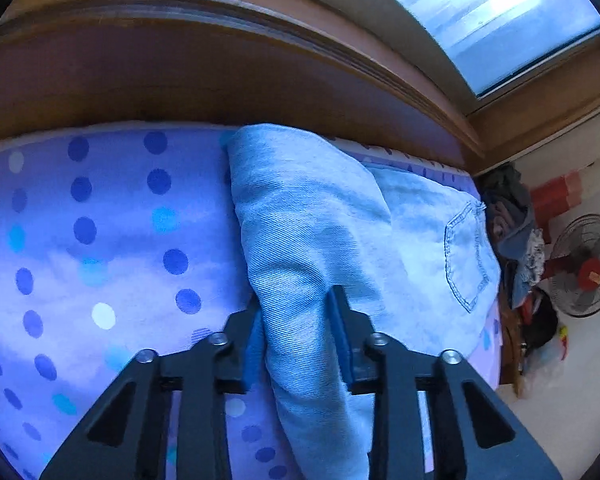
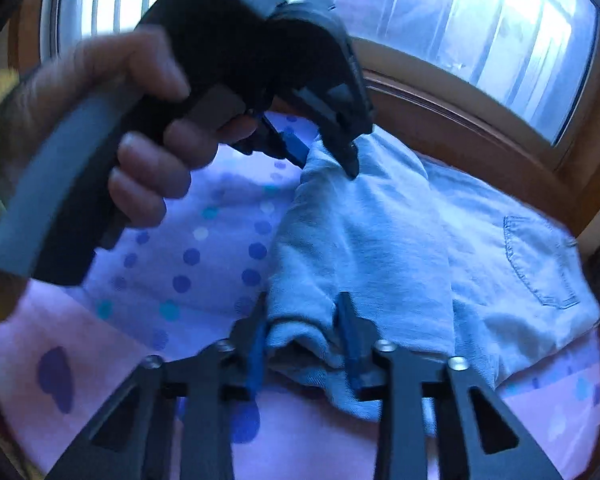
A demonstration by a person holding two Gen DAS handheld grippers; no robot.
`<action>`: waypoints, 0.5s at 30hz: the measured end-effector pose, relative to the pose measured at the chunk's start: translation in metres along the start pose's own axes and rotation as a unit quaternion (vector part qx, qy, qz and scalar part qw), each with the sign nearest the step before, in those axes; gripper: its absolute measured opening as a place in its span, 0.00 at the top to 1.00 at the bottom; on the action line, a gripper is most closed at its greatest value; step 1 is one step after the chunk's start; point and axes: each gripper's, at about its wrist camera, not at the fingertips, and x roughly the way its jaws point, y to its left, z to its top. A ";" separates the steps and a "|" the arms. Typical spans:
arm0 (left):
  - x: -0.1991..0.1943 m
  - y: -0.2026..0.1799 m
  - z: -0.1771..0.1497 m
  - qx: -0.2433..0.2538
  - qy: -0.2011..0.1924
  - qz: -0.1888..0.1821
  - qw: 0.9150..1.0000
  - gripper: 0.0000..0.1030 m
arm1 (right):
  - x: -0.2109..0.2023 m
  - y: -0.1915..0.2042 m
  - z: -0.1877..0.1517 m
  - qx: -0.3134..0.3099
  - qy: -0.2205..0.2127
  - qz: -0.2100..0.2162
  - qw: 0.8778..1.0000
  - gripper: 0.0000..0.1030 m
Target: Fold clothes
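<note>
jeans (image 1: pixel 300 220) pinched by left tongs (image 1: pixel 298 320) and right tongs (image 2: pixel 302 328).

The jeans (image 1: pixel 300 216) (image 2: pixel 380 240) are pale, washed-out blue denim, lying on the spotted bedsheet (image 1: pixel 100 240) (image 2: pixel 204 264) close to the wooden headboard (image 1: pixel 180 76). One part is doubled over into a thick, raised fold that lifts off the sheet. The seat lies flat on the sheet beside it, back pocket (image 1: pixel 466 258) (image 2: pixel 540 260) facing up.
</note>
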 end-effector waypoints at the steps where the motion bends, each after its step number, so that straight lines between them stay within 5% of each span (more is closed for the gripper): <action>1: -0.003 -0.005 0.001 -0.003 -0.004 0.007 1.000 0.77 | -0.006 -0.008 0.000 0.010 -0.006 0.017 1.000 0.76; 8: -0.023 -0.068 0.006 0.004 -0.037 0.035 0.999 0.81 | -0.055 -0.106 -0.004 0.117 -0.057 0.144 0.981 0.80; 15: 0.007 -0.156 0.013 0.054 -0.044 0.070 0.995 0.81 | -0.070 -0.187 -0.029 0.202 -0.057 0.193 0.958 0.80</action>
